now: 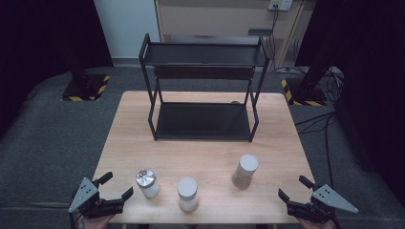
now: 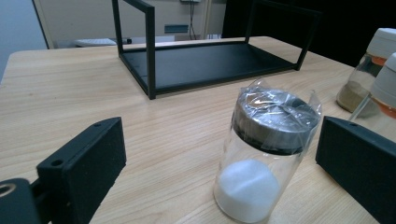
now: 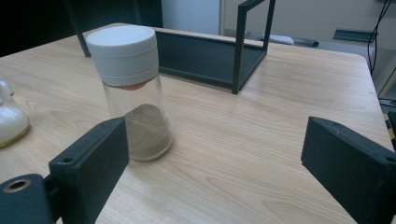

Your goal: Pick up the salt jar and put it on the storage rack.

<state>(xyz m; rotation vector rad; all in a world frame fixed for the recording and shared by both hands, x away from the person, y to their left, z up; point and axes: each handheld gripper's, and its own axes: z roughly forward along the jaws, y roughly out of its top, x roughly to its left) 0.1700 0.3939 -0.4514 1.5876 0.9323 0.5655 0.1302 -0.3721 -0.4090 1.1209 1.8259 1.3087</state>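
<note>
- Wooden table (image 1: 143, 143) has three jars near the front edge, and none is on the black rack (image 1: 203, 86) yet.
- Left gripper (image 1: 114, 188) is wide open and holds nothing. It points at the jar with the shiny lid (image 1: 147, 183), just in front of it.
- Right gripper (image 1: 293, 188) is wide open and empty too. It faces the jar of brown powder (image 1: 245, 171), not touching.
- Middle jar (image 1: 187, 193) waits between them.
- Nothing looks started. All the lifting is left.
</note>
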